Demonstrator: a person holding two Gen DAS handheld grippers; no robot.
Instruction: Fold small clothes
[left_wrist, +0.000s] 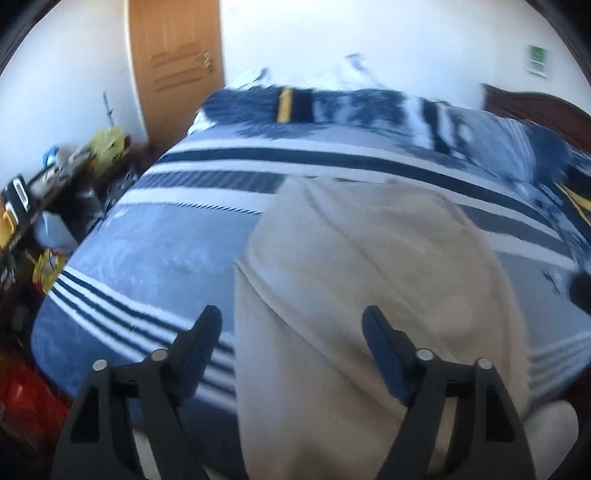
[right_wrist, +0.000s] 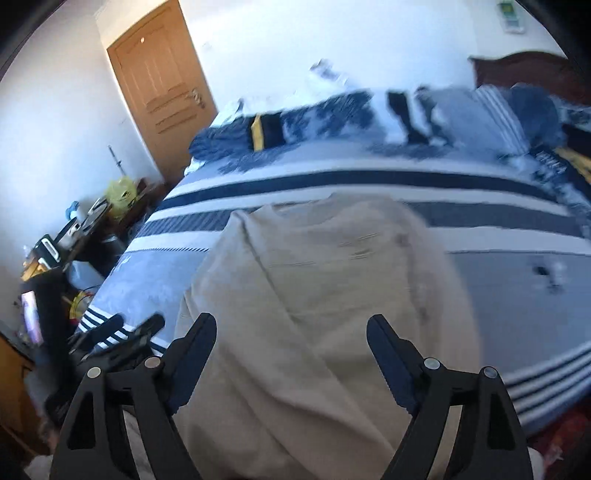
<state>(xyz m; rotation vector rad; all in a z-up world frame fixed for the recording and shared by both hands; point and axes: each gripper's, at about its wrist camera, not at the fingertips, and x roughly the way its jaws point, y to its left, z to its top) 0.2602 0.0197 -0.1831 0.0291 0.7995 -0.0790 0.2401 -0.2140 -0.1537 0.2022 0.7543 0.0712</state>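
Nearest my left camera, at six o'clock, the left claw (left_wrist: 291, 325) stands wide open with nothing between its fingers, poised over the near part of the beige garment (left_wrist: 369, 280). On the right-wrist view my right claw (right_wrist: 291, 330) is just as widely spread and holds nothing, the same beige garment (right_wrist: 314, 295) showing between its fingers. At eight o'clock in that view I see the left claw (right_wrist: 129, 328) as a dark blurred shape by the bed's near left edge, beside the cloth; whether it touches the cloth I cannot tell.

The garment lies on the bed (left_wrist: 147, 251), running from six o'clock toward twelve, with soft folds and a long seam line along its left side. Blur hides finer detail. Around it the striped blue, white and navy bedcover (right_wrist: 498, 295) shows on both sides.

Farther off, toward twelve o'clock, a rumpled dark-blue and white quilt (right_wrist: 332, 114) lies across the bed, with a pillow (right_wrist: 476, 114) at one o'clock and a dark wooden headboard (right_wrist: 524, 70) behind it. At nine o'clock a cluttered worktop (right_wrist: 85, 229) stands along the wall, and at eleven o'clock a wooden door (right_wrist: 162, 85) stands closed.
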